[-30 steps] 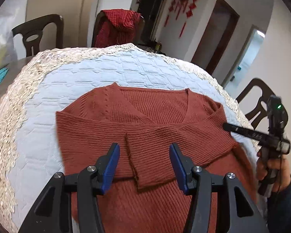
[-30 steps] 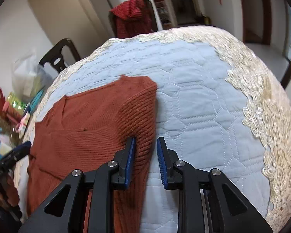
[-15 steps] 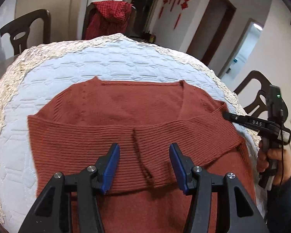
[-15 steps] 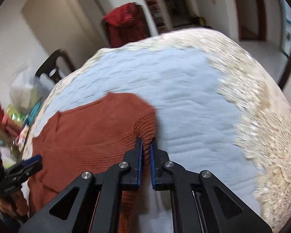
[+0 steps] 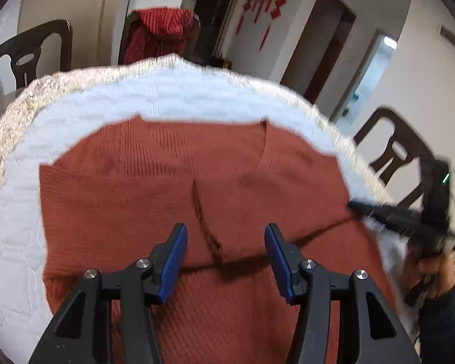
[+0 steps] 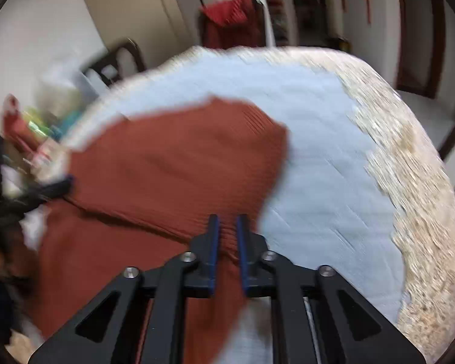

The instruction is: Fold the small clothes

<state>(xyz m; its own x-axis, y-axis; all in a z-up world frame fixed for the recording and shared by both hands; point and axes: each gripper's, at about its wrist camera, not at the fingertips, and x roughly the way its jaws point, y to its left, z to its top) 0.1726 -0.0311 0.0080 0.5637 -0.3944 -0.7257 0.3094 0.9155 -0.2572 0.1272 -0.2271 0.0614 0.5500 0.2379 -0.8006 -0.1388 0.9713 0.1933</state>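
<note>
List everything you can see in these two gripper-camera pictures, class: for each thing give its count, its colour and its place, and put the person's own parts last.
sweater: one, rust red, lying on the tablecloth with sleeves folded across its front.
tablecloth: one, pale blue quilted with a cream lace border, covering the round table.
chairs: three, dark wood, around the table.
red garment: one, draped over the far chair's back.
hanging ornaments: several, red, on the far wall.
left gripper: one, black with blue pads, open above the sweater.
right gripper: one, black with blue pads, just closed on the sweater's edge.
hand: one, holding the right gripper's handle.
</note>
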